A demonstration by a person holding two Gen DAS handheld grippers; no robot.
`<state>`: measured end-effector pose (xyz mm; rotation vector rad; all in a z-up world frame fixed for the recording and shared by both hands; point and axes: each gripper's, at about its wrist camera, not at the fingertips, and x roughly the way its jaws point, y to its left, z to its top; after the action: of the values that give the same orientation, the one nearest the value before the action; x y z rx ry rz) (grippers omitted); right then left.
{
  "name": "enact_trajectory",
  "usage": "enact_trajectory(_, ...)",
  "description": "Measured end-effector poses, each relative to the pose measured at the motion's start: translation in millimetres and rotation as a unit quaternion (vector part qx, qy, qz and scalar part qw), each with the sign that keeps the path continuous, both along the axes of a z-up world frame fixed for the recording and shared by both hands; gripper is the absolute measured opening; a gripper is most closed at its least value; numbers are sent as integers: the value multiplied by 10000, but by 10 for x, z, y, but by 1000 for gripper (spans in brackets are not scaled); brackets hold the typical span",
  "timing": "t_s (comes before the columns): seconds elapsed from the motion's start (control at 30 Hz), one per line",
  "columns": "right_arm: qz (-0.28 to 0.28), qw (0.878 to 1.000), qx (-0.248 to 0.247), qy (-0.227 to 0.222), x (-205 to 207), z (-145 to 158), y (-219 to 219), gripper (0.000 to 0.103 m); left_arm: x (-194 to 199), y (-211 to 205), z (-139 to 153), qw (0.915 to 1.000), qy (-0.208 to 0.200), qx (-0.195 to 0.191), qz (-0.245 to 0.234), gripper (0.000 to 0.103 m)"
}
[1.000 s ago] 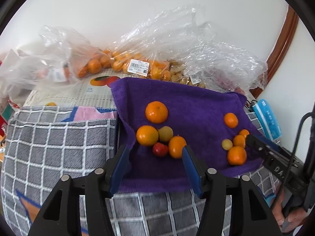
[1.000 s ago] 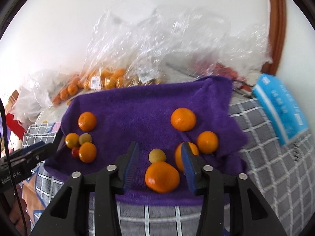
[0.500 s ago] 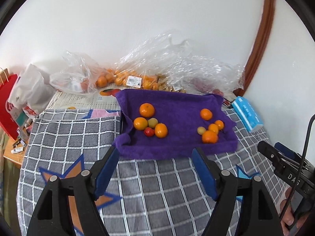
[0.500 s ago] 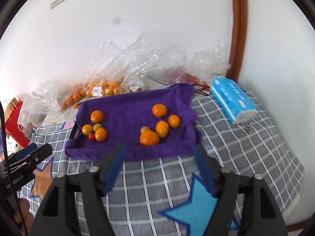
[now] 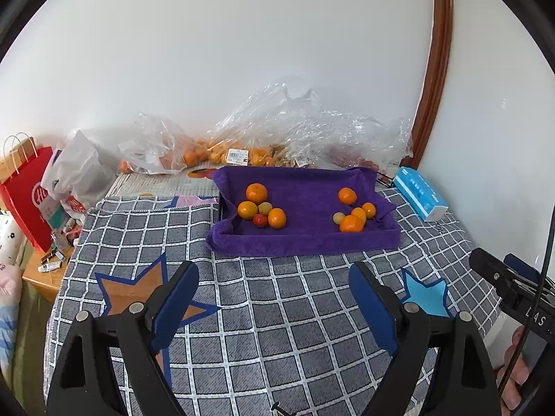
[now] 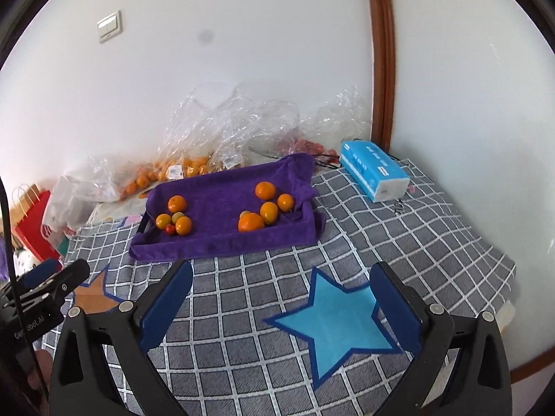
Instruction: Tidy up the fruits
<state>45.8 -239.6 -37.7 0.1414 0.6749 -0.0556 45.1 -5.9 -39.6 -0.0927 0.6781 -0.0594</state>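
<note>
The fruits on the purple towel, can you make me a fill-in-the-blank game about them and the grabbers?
1. The fruits lie in ____ separate groups on the purple towel.
2. The only red fruit sits in the group on the ____ side of the towel.
3. Both the left gripper and the right gripper are open and hold ____.
4. The blue tissue pack lies on the checked cloth, ____ the towel.

Missing words: two; left; nothing; beside

Crinkled plastic bags (image 5: 305, 131) are blurring the orange and red fruit inside them, the purple towel (image 6: 225, 239) is hiding the tray beneath except one dark corner, and the red paper bag (image 5: 24, 194) is being cropped by the frame's edge.
</note>
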Motion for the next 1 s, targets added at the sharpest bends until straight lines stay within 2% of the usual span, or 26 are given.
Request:
enact_trajectory(0.23,3,9997,230,-30,-201,25,-142,101,-149,-72,82,9998,-175,30,35,89)
enact_trajectory(0.37,-72,9999,37,-94,-260,57,-153,101,-147,-123,71,9999,-137,38,7,90)
enact_trajectory(1.0,-135,9999,-52,-73,-341,48,-199,101,-176,-184,69,9999,-157,42,7,90)
